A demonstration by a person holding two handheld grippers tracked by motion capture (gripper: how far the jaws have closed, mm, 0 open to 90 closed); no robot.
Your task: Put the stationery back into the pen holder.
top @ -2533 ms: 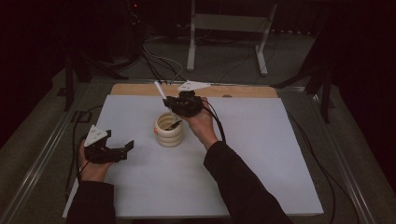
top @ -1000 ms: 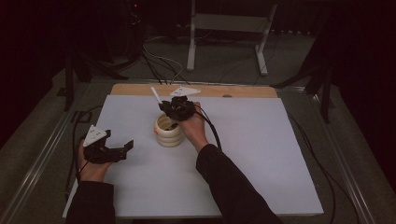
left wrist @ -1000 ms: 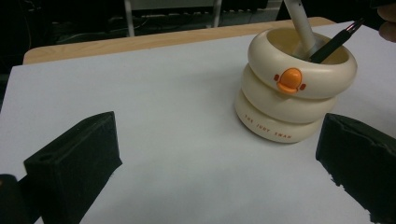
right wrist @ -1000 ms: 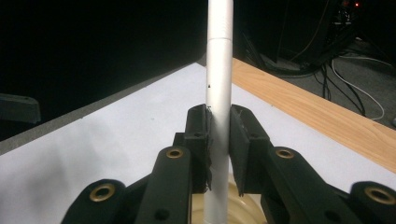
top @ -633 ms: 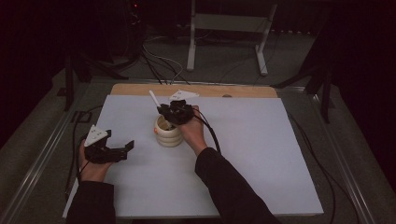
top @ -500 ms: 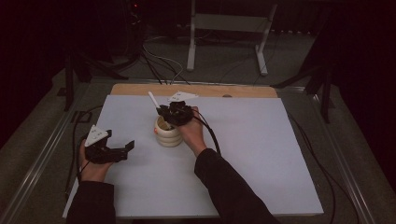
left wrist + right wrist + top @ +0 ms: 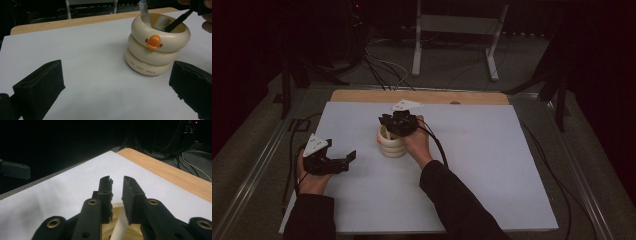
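On a white table, right gripper narrow above cream ringed holder, white stick between jaws, grip unclear, left gripper wide, empty.

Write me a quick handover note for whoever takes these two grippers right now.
Right gripper: over the cream holder, jaws nearly shut, a white stick between them; grip unclear.
Left gripper: open, empty, resting on the white table left of the holder.
Holder: upright mid-table, with a tube and a roll inside.
Done: stick's lower end reaches into the holder.
Left: likely release it, then pull the right gripper away.
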